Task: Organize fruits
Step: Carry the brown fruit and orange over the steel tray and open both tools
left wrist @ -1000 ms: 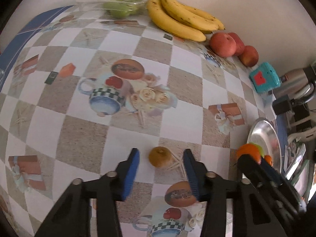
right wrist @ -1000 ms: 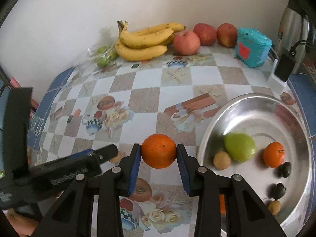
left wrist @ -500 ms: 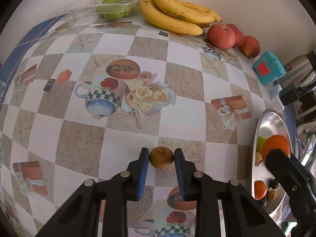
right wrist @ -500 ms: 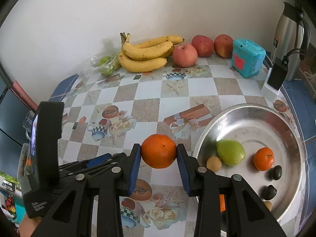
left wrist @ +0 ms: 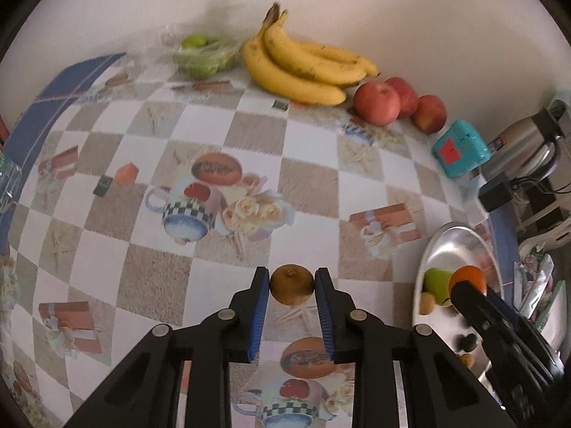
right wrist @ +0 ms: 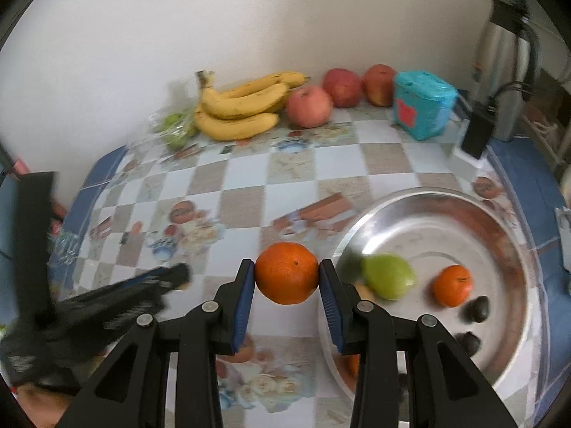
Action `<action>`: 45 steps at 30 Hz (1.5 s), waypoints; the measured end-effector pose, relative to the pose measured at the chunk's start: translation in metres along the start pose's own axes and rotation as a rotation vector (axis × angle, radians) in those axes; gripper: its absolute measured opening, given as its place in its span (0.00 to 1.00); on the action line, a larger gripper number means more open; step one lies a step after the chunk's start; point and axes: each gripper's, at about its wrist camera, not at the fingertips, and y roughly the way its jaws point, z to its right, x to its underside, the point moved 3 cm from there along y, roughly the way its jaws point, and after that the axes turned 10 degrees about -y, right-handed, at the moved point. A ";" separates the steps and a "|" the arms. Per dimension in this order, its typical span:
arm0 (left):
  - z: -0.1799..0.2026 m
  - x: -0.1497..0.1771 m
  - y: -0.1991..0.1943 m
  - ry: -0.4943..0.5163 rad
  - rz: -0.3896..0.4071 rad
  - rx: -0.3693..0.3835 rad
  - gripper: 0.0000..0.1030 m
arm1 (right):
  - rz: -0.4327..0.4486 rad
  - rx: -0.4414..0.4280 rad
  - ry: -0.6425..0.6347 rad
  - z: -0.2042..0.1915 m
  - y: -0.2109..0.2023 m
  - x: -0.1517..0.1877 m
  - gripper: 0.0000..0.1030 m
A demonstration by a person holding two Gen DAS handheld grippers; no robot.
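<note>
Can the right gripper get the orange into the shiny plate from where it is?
Probably yes. The right gripper is shut on the orange, and the metal plate lies just beside it, with nothing between. The plate's middle looks bare, beyond the green fruit and small orange.

Soft, even daylight fills both fisheye views, with faint shadows on the wall (left wrist: 410,7) behind the bananas (left wrist: 303,67). Straight lines bow sharply toward dark, vignetted corners. The steel tray (right wrist: 499,221) carries a dull sheen rather than hard glare. Motion blur smears the right-wrist view, worst on the left gripper (right wrist: 175,276) and, apparently, the green fruit (right wrist: 389,276).
</note>
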 end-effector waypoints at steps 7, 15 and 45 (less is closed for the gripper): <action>0.039 0.009 -0.015 0.080 0.009 0.070 0.27 | -0.005 0.096 0.149 0.062 -0.009 0.009 0.37; 0.104 0.045 -0.013 0.234 -0.048 0.175 0.27 | 0.008 0.208 0.250 0.120 -0.023 0.022 0.37; 0.140 0.089 0.028 0.350 -0.121 0.134 0.33 | -0.024 0.232 0.313 0.162 0.007 0.042 0.42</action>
